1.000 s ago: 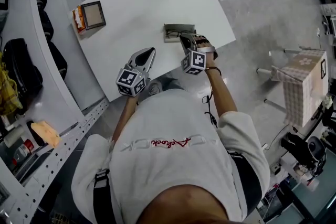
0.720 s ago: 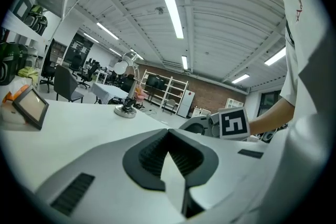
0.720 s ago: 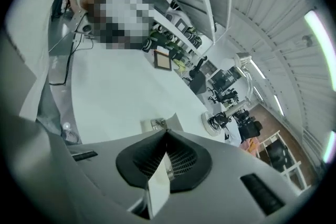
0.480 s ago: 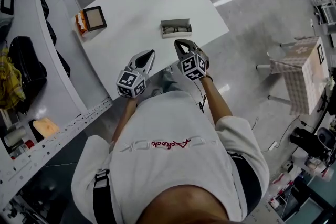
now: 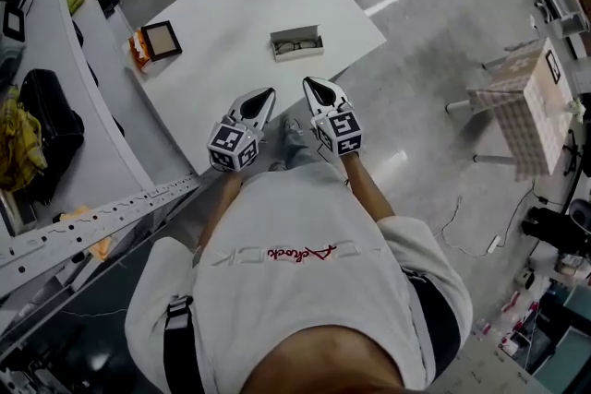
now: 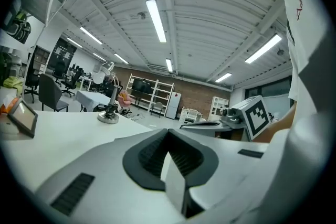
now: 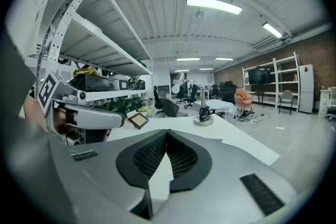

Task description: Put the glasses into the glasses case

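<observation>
Your right gripper point(image 5: 317, 89) has drawn back from the open grey glasses case point(image 5: 297, 34) on the white table point(image 5: 231, 18). The dark-rimmed glasses point(image 5: 295, 43) lie inside it. Left gripper point(image 5: 261, 99) sits alongside. Both have jaws pressed together, empty. Placement looks done.

Right gripper point(image 7: 167, 136): grey two-jaw body, black ribbed pads, jaws pressed together, nothing between. Centre, beyond: white table point(image 7: 233, 139); round metal stand point(image 7: 203, 118); dark-framed square picture point(image 7: 139, 120). Upper left: white perforated shelving point(image 7: 102, 42).
</observation>
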The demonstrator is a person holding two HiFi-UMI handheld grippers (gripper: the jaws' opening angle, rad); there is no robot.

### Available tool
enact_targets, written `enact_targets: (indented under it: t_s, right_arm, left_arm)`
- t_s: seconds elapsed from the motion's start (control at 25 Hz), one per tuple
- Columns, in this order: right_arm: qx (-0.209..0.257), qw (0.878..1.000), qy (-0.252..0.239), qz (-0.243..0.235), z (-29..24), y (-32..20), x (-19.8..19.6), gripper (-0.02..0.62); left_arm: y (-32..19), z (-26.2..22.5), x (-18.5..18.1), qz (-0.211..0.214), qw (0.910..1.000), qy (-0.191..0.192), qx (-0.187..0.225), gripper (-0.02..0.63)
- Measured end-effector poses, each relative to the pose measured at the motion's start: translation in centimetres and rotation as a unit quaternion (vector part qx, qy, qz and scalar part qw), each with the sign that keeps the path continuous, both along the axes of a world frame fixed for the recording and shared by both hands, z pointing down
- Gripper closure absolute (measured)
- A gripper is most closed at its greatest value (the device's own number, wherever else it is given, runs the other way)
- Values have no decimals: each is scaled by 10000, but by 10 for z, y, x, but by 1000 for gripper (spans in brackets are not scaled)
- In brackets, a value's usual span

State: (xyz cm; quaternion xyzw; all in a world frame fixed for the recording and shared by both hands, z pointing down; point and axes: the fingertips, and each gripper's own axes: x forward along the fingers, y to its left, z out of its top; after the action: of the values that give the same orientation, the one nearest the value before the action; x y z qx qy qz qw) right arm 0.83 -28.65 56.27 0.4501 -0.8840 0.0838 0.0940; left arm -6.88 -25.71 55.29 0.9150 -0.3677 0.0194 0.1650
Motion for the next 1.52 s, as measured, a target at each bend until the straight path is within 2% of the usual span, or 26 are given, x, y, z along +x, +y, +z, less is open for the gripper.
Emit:
enact_targets:
  t_s: [0.28, 0.72, 1.12, 1.52]
  right_arm:
    - [98, 9999, 43, 133, -12, 46, 9, 574]
    - [201, 9998, 23, -3, -21, 113, 19, 574]
    - [216, 9997, -85, -27, -24, 191, 52, 575]
    - [256, 9996, -109, -5, -23, 275, 71, 575]
  left_arm:
    - [38, -1, 8, 141, 9999, -18, -24, 598]
    - [91, -5, 27, 52, 10000, -3, 16, 598]
    - [173, -1, 67, 80, 9999, -90, -39, 598]
    - [255, 0, 84, 62, 9999, -140, 3, 598]
